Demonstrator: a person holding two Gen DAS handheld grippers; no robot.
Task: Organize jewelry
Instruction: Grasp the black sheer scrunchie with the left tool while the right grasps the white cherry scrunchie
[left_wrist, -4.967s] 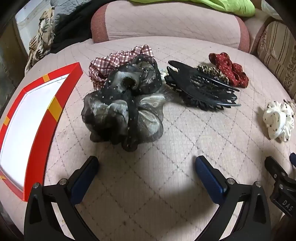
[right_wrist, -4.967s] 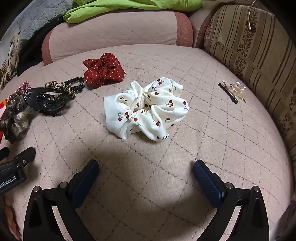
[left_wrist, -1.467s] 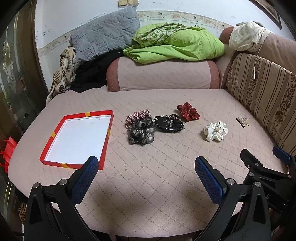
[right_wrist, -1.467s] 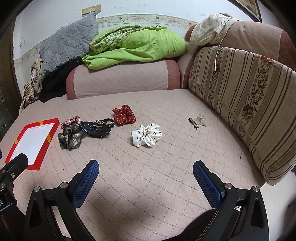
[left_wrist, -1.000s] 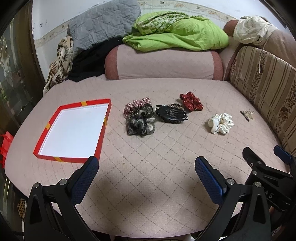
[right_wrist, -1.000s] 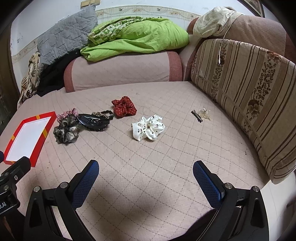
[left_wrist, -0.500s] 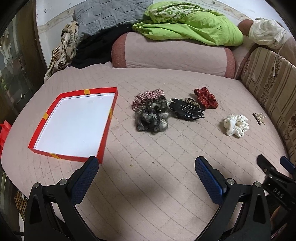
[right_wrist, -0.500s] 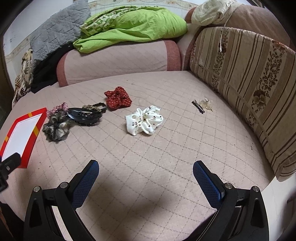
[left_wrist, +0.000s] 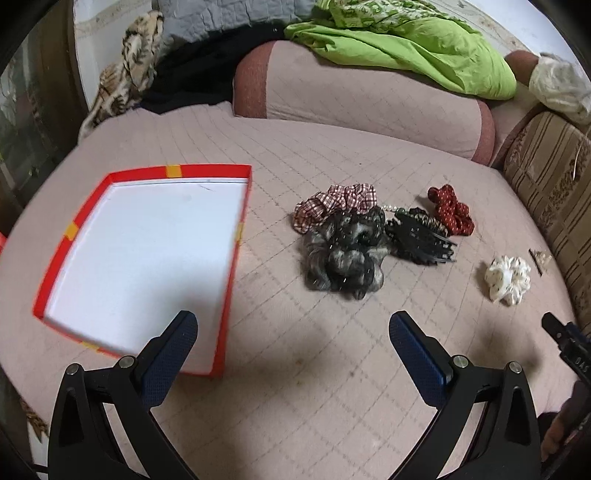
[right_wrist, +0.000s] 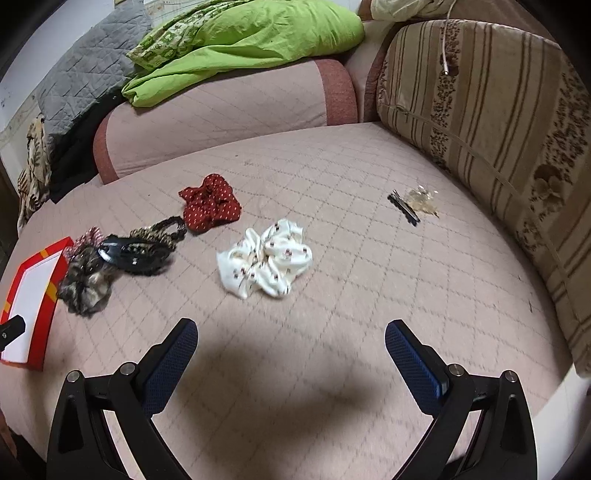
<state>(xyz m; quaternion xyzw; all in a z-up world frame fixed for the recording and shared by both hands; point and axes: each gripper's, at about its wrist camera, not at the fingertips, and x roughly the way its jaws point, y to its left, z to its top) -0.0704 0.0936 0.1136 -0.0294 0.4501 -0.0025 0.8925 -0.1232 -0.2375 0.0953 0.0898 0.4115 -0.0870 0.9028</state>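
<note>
Hair accessories lie on a pink quilted bed. A dark sheer scrunchie (left_wrist: 345, 254) sits in front of a plaid scrunchie (left_wrist: 334, 205), beside a black claw clip (left_wrist: 421, 240), a red dotted scrunchie (left_wrist: 450, 210) and a white cherry-print scrunchie (left_wrist: 508, 275). A red-rimmed box lid (left_wrist: 236, 236) with a white inside lies to the left. My left gripper (left_wrist: 291, 339) is open and empty above the bed, short of the dark scrunchie. My right gripper (right_wrist: 290, 343) is open and empty, short of the white scrunchie (right_wrist: 266, 258). A black hairpin and a clear clip (right_wrist: 412, 203) lie at the right.
A pink bolster (left_wrist: 362, 96) with a green blanket (right_wrist: 243, 40) and a grey cushion (right_wrist: 88, 70) lines the back. A striped cushion (right_wrist: 491, 122) walls the right side. The bed's front edge is close below both grippers.
Both grippers have moved forward and lower towards the bed, so the accessories and box lid look larger. Both stay open and empty.
</note>
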